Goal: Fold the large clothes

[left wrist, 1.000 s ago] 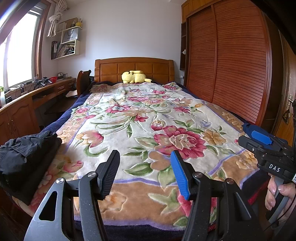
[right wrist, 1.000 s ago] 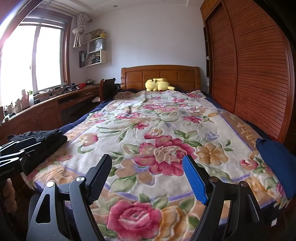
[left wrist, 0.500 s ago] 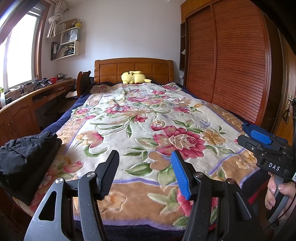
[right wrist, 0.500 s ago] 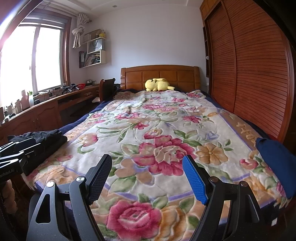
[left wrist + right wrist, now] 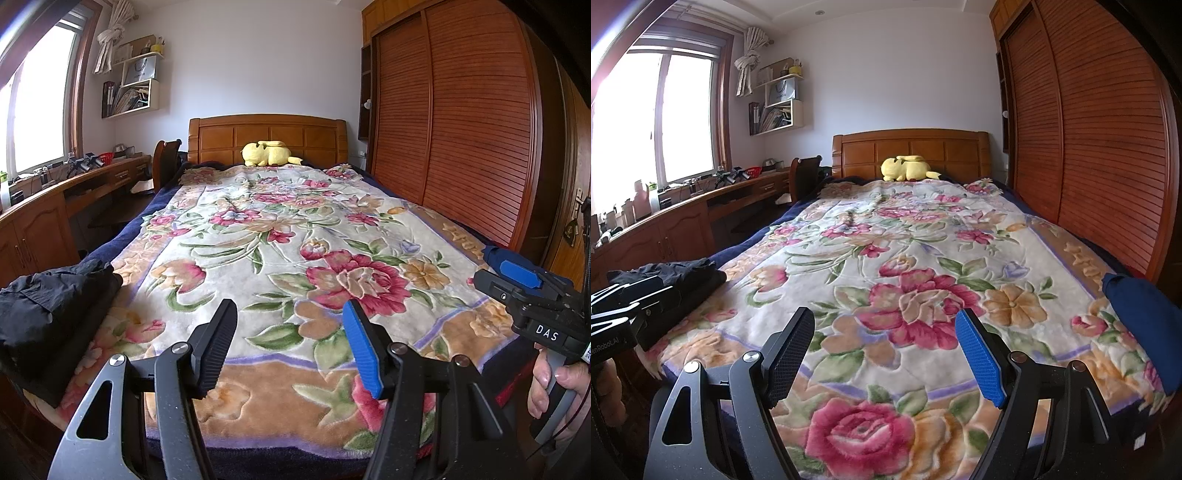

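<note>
Grippers poised: our left hand-held gripper (image 5: 290,345) and right hand-held gripper (image 5: 884,356) gape empty above the bed (image 5: 258,236); black garment (image 5: 48,306) waits at its left edge, seemingly bundled, folding not started.

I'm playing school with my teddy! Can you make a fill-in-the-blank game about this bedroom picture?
1. The plush toy by the headboard is ____ in colour.
2. The folded black garment lies on the bed's ____ side.
3. Both the left gripper and the right gripper are ____ and hold nothing.
4. The blanket has a pattern of ____.

Missing words: yellow; left; open; flowers
</note>
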